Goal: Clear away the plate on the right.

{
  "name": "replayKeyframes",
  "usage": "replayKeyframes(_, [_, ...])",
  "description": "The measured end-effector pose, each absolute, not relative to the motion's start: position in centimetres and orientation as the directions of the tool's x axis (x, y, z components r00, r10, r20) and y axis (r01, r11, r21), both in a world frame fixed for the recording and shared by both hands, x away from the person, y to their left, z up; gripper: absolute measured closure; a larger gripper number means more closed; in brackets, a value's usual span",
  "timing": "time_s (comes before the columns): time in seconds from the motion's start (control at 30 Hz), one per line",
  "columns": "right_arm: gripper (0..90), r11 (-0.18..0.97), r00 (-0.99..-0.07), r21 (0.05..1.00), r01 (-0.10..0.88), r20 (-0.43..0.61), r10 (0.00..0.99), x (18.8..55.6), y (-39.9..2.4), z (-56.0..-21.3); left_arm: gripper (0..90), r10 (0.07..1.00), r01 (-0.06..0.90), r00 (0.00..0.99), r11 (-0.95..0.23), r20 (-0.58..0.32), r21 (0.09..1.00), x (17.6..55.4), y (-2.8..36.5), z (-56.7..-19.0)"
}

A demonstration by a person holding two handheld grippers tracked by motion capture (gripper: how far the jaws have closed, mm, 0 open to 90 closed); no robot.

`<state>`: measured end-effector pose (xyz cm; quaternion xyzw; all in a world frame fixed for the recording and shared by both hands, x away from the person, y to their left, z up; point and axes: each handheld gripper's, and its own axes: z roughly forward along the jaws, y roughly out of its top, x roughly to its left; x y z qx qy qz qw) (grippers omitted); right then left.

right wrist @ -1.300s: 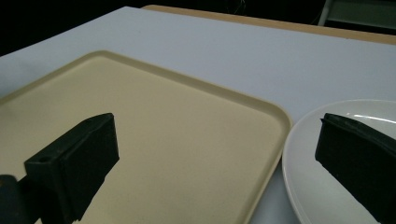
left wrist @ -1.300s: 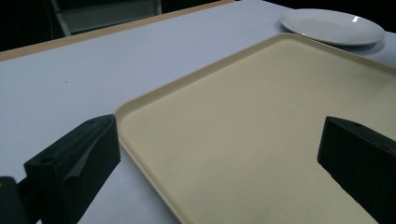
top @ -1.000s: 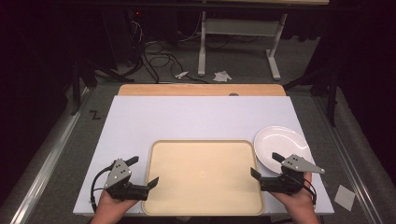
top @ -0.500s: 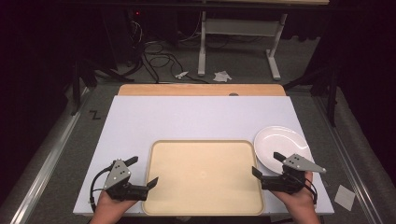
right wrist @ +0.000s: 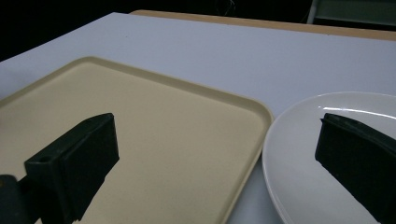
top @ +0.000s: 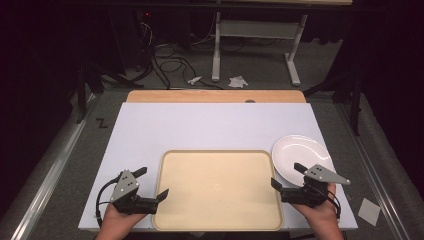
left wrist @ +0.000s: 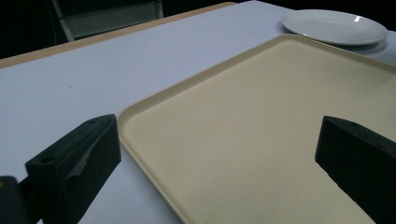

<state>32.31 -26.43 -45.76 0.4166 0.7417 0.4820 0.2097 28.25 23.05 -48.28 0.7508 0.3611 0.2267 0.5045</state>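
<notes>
High view: the beige tray [top: 218,189] lies in the lower middle of the frame on the white surface [top: 200,125], its near edge close to the bottom edge of that surface. The white plate [top: 300,157] sits just beside the tray's upper right corner, at the right of the frame. The left tongs [top: 154,184] are at the lower left, held in a hand [top: 116,224] that enters from the bottom edge; their jaws stand wide apart, one over the bare surface and one at the tray's left rim, holding nothing. The right tongs [top: 286,176] are at the lower right in the other hand [top: 320,215], jaws likewise spread and empty.

In the left gripper view the tray's corner lies between the two black jaws, the plate at the upper right. In the right gripper view one jaw hangs over the tray, the other over the plate.
</notes>
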Motion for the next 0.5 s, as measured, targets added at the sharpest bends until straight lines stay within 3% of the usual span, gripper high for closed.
replayKeyframes(0.5, [0.0,0.153,-0.493,0.889,0.431,0.09,0.865,32.7,-29.3,-45.7,2.2,0.776,0.312,0.63,-0.217,-0.031,0.925,28.9,23.3,-48.3])
